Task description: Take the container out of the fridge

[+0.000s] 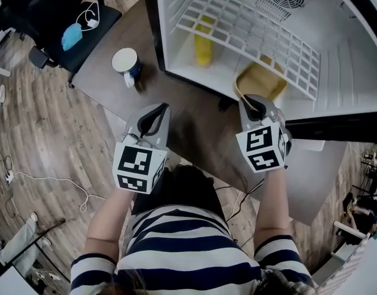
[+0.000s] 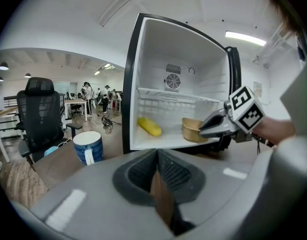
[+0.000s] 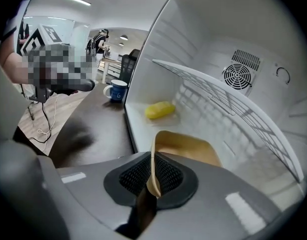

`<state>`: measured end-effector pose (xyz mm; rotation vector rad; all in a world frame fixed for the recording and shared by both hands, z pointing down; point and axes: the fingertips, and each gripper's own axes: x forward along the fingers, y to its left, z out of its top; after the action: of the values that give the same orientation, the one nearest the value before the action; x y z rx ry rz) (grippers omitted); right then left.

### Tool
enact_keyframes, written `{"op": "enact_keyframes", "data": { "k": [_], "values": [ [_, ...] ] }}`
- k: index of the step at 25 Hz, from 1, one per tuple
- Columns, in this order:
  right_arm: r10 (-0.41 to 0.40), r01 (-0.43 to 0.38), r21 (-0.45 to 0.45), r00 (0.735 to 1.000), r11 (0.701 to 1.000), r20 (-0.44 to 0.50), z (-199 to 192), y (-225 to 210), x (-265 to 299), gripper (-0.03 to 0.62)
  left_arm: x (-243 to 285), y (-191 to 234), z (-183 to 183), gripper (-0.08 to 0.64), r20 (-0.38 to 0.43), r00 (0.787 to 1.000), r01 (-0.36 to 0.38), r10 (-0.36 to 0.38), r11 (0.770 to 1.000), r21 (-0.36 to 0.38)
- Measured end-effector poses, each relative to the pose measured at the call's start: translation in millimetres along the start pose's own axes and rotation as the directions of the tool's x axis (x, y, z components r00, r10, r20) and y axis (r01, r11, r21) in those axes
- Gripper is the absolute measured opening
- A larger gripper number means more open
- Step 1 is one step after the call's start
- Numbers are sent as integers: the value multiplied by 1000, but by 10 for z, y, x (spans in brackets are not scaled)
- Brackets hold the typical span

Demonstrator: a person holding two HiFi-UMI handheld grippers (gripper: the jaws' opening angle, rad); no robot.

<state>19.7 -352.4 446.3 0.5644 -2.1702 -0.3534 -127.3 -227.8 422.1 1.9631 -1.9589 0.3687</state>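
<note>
Right gripper [image 3: 152,178] pinching the tan container [image 3: 191,151]
Its jaws clamp the near rim inside the fridge [image 3: 218,34]; left gripper [image 2: 157,178] jaws pressed together, empty.

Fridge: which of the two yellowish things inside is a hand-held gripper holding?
The tan open-topped container, rim pinched by the right hand-held gripper; the yellow rounded object lies untouched.
</note>
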Motion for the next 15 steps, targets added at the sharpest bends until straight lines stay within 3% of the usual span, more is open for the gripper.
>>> {"op": "enact_keyframes", "data": {
  "k": [15],
  "values": [
    [1,-2,43,999,999,32,251,569,-532,18,-438,63,40,0,36,998,56,-57,998,15]
  ]
}}
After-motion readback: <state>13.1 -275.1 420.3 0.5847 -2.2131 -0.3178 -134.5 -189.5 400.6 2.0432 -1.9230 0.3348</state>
